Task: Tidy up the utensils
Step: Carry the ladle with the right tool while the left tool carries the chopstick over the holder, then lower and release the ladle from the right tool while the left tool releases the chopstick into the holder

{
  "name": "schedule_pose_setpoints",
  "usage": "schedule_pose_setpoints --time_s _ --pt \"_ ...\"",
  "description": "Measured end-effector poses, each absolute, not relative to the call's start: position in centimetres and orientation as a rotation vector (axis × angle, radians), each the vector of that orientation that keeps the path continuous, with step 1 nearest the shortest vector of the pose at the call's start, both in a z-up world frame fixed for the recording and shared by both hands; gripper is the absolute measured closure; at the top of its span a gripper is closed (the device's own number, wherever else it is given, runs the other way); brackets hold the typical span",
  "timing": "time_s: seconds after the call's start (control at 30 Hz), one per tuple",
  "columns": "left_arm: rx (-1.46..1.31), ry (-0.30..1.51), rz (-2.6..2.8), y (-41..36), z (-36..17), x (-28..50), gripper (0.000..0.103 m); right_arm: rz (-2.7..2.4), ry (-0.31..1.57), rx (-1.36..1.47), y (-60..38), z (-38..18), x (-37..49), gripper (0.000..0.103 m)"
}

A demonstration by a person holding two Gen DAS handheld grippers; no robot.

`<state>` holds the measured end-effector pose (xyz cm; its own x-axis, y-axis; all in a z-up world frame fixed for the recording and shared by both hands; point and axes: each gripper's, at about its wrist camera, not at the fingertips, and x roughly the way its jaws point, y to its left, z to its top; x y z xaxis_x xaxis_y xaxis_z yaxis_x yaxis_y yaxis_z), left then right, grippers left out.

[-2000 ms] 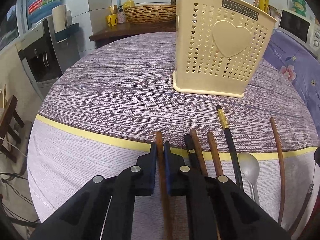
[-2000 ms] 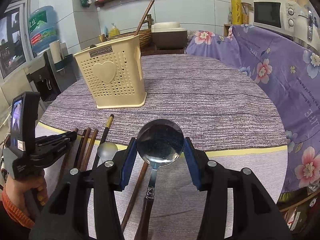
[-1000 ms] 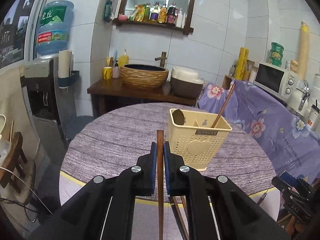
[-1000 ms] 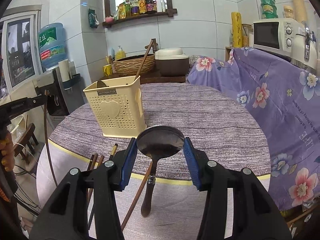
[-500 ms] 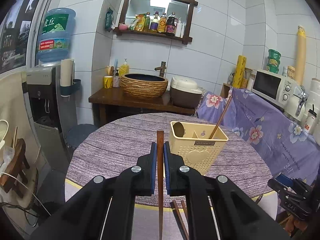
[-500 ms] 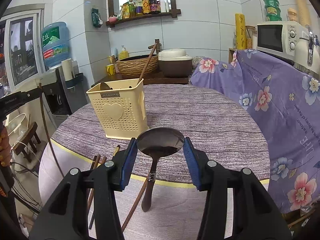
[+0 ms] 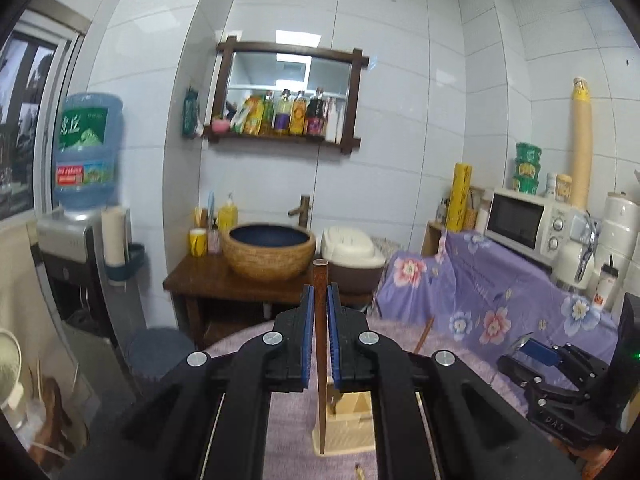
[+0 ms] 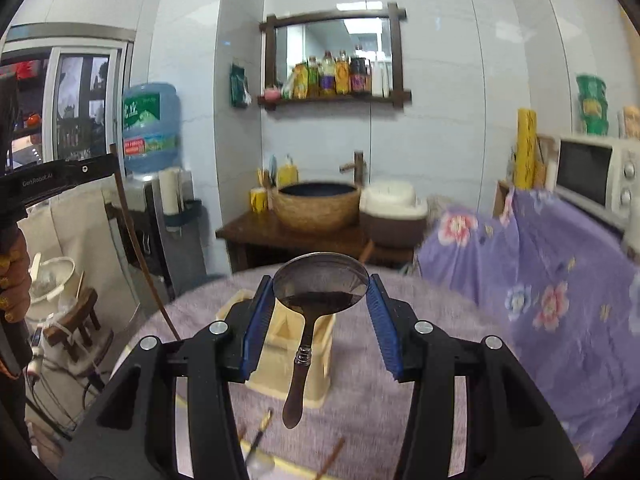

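Note:
My left gripper (image 7: 319, 300) is shut on a brown wooden chopstick (image 7: 320, 360) that hangs down, its lower end over the cream utensil basket (image 7: 352, 420). My right gripper (image 8: 320, 292) is shut on the bowl of a metal spoon (image 8: 320, 284); its handle hangs down over the same basket (image 8: 296, 344). Both are raised high above the round table (image 8: 400, 380). The left gripper and its chopstick (image 8: 140, 248) show at the left of the right wrist view. The right gripper (image 7: 532, 356) shows at the right of the left wrist view. One chopstick (image 7: 424, 334) stands in the basket.
Loose chopsticks (image 8: 260, 428) and a small spoon (image 8: 260, 464) lie on the table's near side. Behind are a wooden stand with a woven basin (image 7: 268, 252), a water dispenser (image 7: 80, 208) at left, and a microwave (image 7: 528, 220) on a purple floral cover at right.
Both grippers have risen and tilted upward with their utensils. The basket has dropped low in both views and is now under the hanging chopstick and spoon handle.

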<state>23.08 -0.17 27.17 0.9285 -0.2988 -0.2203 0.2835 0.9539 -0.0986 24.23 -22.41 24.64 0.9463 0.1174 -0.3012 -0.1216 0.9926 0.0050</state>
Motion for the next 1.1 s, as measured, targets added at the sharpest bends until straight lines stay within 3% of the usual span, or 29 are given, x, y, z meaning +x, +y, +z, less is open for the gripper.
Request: schedule_pose_setpoints --time_s 0.2,0.63,0.93,1.1 --pt "-0.075 0.217 -0.295 -2.8 28.9 26.1 0.095 0.096 0.268 -0.031 -20.8 27.1 28.5 0.055" --pt "-0.133 0.367 -0.271 -4.3 18.9 31.1 0.095 0.044 0.356 0.003 -20.5 18.0 33.2 0.055" --pt "-0.105 0.379 -0.269 -4.7 18.3 31.4 0.095 0.050 0.262 0.033 -21.0 22.7 32.9 0.055" --pt "-0.104 0.394 -0.272 -4.8 17.6 31.5 0.095 0.044 0.301 0.010 -20.5 20.4 33.6 0.055"
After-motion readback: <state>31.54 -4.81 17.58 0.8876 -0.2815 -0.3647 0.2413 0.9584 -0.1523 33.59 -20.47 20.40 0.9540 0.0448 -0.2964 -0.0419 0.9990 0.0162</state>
